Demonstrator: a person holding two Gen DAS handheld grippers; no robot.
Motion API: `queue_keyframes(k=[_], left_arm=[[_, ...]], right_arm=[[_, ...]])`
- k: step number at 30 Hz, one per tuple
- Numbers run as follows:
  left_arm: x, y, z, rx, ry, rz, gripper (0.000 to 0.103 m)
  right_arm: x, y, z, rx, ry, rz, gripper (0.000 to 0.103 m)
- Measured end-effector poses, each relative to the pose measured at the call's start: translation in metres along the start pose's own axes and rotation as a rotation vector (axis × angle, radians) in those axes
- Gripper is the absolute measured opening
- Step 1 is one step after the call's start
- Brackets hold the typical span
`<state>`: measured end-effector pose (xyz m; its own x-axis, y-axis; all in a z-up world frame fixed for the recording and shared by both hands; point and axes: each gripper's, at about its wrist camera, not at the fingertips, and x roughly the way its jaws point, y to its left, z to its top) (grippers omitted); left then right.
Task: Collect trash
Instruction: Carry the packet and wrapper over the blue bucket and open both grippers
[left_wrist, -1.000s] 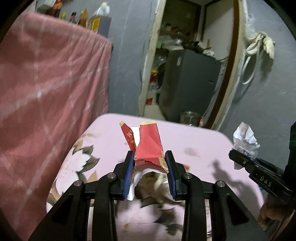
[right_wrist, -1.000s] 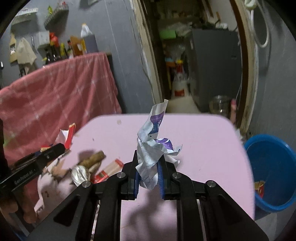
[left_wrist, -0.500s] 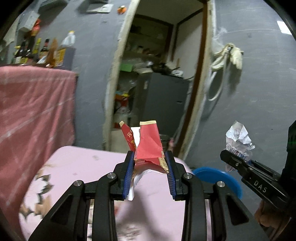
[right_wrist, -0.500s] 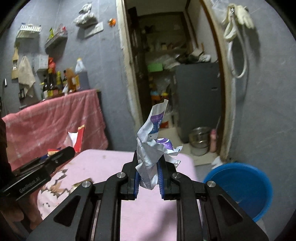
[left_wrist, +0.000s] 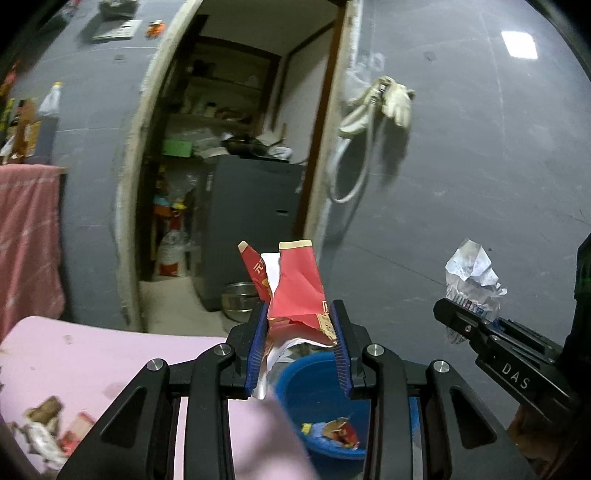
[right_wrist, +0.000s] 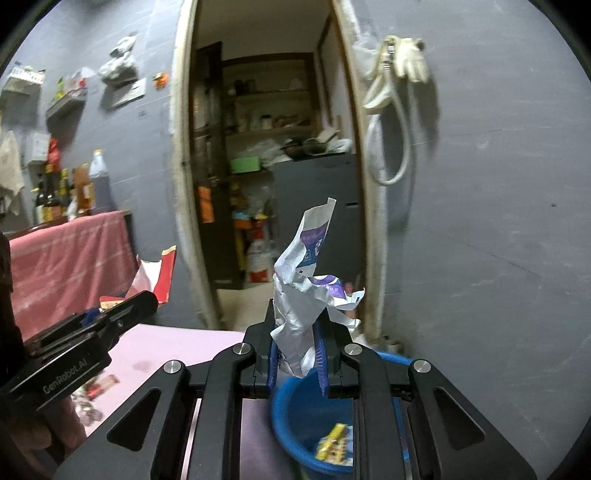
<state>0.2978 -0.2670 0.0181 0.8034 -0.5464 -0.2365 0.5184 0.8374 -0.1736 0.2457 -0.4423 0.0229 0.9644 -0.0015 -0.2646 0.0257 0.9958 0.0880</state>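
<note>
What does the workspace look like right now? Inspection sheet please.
Surface: pink table top, stained, ends short of the basin.
Job's things: crumpled red paper packet in the left tool; crumpled white and purple wrapper in the right tool; round blue plastic basin below both, wrappers already inside.
Clutter: scraps of trash left on the table.
Grippers: both tools shut on their pieces, above the basin.
Cables: white hose loop hanging on the wall.
Surroundings: grey wall, open doorway to a storeroom, pale glove on a hook.
</note>
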Motion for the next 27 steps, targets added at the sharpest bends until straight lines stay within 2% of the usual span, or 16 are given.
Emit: queue_keyframes(k=[5, 11, 22, 27], left_arm=[[0.033, -0.027, -0.008, 0.015, 0.028, -0.043, 0.029], [0.079, -0.045, -0.024, 0.012, 0.131, -0.076, 0.029], [0.146, -0.036, -0.055, -0.056, 0.322, -0.064, 0.030], [0.153, -0.021, -0.065, -0.106, 0.359, -0.064, 0.032]], right_arm=[[0.004, -0.038, -0.010, 0.026, 0.011, -0.059, 0.015], [0.022, -0.074, -0.031, 0.070, 0.074, -0.091, 0.015], [0.063, -0.096, -0.057, 0.111, 0.183, -0.100, 0.017], [0.076, -0.100, -0.060, 0.127, 0.218, -0.091, 0.030]])
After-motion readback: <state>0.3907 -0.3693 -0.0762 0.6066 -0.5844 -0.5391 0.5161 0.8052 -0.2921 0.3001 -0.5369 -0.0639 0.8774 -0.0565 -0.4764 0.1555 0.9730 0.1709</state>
